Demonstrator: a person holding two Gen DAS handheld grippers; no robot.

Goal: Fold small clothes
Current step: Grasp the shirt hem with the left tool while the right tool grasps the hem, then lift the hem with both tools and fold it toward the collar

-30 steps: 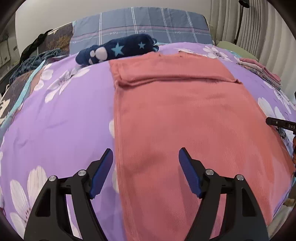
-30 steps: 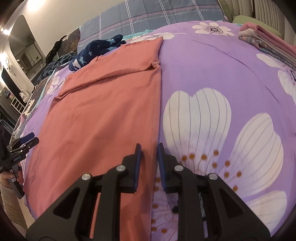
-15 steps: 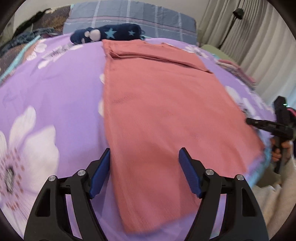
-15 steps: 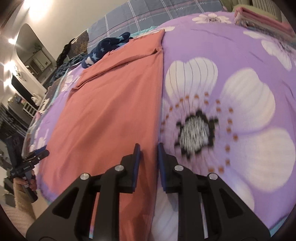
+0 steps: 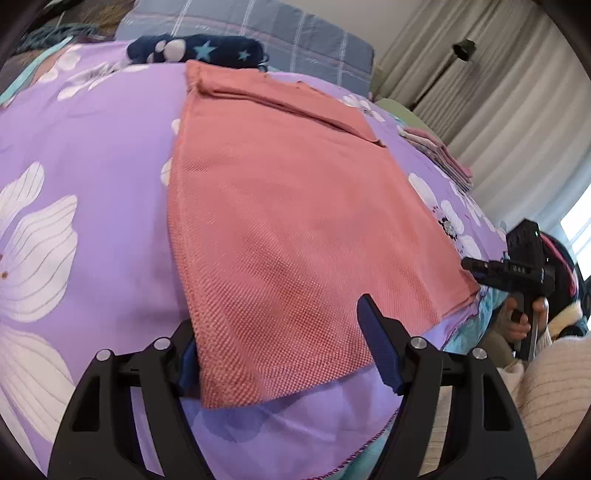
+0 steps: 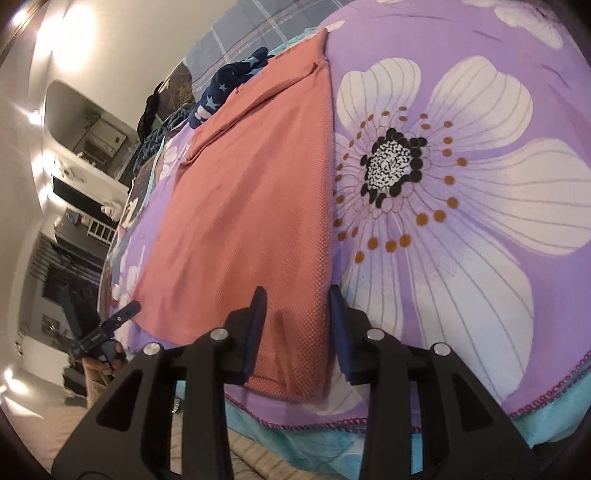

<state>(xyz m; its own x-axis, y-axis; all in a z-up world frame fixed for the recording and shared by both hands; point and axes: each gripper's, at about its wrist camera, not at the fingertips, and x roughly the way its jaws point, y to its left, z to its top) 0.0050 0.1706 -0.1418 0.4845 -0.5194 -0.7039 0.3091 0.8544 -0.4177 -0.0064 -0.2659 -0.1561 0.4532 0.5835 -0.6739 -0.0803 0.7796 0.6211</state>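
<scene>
A salmon-pink knit garment point(image 5: 280, 206) lies flat on the purple flowered bedspread point(image 5: 81, 177), its far end folded over. My left gripper point(image 5: 284, 347) is open at the garment's near left corner, which lies between the fingers. My right gripper point(image 6: 297, 328) is open with its fingers either side of the garment's point(image 6: 251, 206) near right corner. The right gripper also shows in the left wrist view point(image 5: 509, 273), and the left gripper in the right wrist view point(image 6: 107, 328).
A navy star-patterned garment point(image 5: 195, 51) lies past the far end. A stack of folded pink clothes point(image 5: 439, 158) sits at the far right. A grey plaid pillow point(image 5: 258, 29) is behind. The bed's near edge point(image 6: 369, 421) is just under both grippers.
Both grippers have pulled back to the garment's near corners at the bed edge. My right gripper has gone from shut to open.
</scene>
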